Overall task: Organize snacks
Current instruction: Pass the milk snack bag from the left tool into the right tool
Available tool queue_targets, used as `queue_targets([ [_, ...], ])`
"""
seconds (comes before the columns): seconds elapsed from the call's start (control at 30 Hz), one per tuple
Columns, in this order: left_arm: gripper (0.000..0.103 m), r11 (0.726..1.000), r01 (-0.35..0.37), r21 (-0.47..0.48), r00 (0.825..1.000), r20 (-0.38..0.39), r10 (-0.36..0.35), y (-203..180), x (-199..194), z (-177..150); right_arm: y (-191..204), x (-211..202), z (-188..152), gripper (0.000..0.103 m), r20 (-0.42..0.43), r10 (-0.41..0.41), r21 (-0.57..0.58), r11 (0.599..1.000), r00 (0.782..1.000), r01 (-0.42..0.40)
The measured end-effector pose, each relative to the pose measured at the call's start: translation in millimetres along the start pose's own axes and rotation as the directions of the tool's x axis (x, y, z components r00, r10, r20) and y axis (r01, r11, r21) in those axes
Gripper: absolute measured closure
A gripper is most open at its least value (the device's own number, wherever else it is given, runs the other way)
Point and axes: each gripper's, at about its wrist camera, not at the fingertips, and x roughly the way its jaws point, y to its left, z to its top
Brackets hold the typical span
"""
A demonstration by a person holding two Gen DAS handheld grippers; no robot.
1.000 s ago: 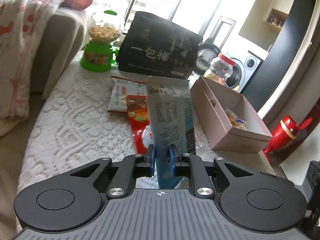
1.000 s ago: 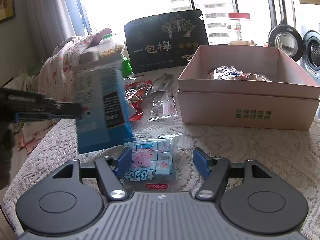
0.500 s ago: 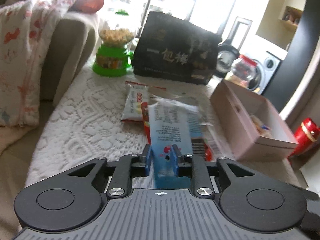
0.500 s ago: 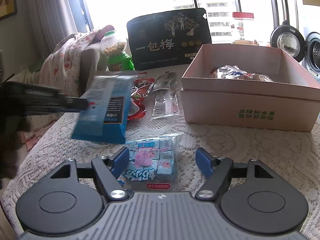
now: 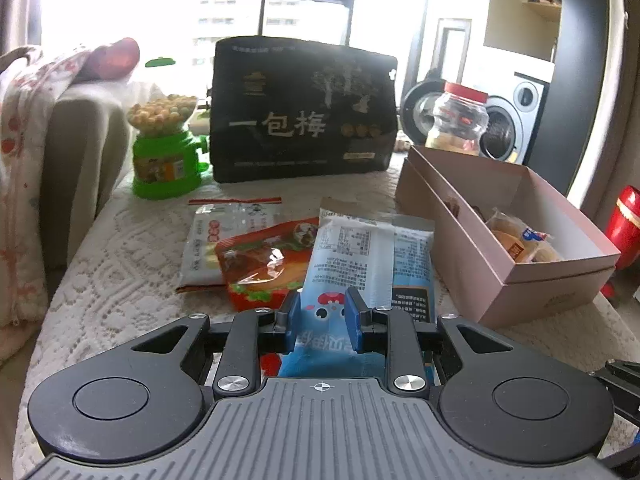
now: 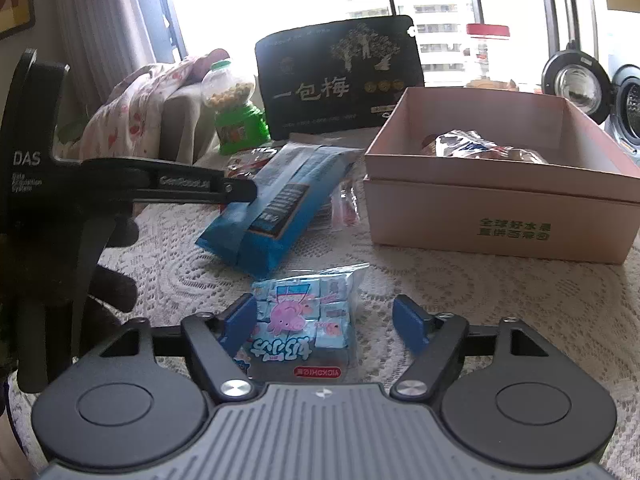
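A blue snack packet (image 5: 348, 256) lies tilted on the lace-covered table (image 5: 132, 264), its far end resting on other packets. My left gripper (image 5: 322, 312) has its pads against the packet's near end, jaws only slightly apart. In the right wrist view the same packet (image 6: 280, 208) has a left fingertip (image 6: 240, 192) on its upper edge. My right gripper (image 6: 326, 322) is opening, and a clear bag of blue pig-print candies (image 6: 304, 320) lies on the cloth between its pads, untouched by the right pad. The pink box (image 6: 500, 216) holds wrapped snacks.
A red packet (image 5: 260, 268) and a white packet (image 5: 224, 232) lie under the blue one. Behind stand a black bag (image 5: 300, 112), a green candy dispenser (image 5: 166, 160) and a red-lidded jar (image 5: 458, 120). A sofa arm with a blanket (image 5: 24, 128) borders the left.
The left gripper brought the blue packet down from upright to lying tilted on the table, and its jaws parted a little. The right jaws widened around the candy bag.
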Motion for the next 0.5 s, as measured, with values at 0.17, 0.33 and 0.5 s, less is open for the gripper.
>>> queue_targets([
  [0.17,0.075,0.997,0.064,0.032,0.998,-0.017,-0.063,2.4,-0.5,-2.7,3.9,3.8,3.1,0.015,-0.048,0.021,-0.046,0.999,0.999,-0.023],
  [0.33,0.078,0.978,0.198,-0.068,0.976,-0.084,-0.203,12.9,-1.7,-2.6,13.6,6.5,0.9,0.013,-0.048,-0.016,-0.096,0.995,0.999,0.011],
  [0.5,0.082,0.956,0.248,-0.156,0.96,-0.095,-0.265,10.7,7.3,0.0,11.9,-0.3,-2.8,0.028,-0.009,0.012,-0.096,0.995,1.0,-0.013],
])
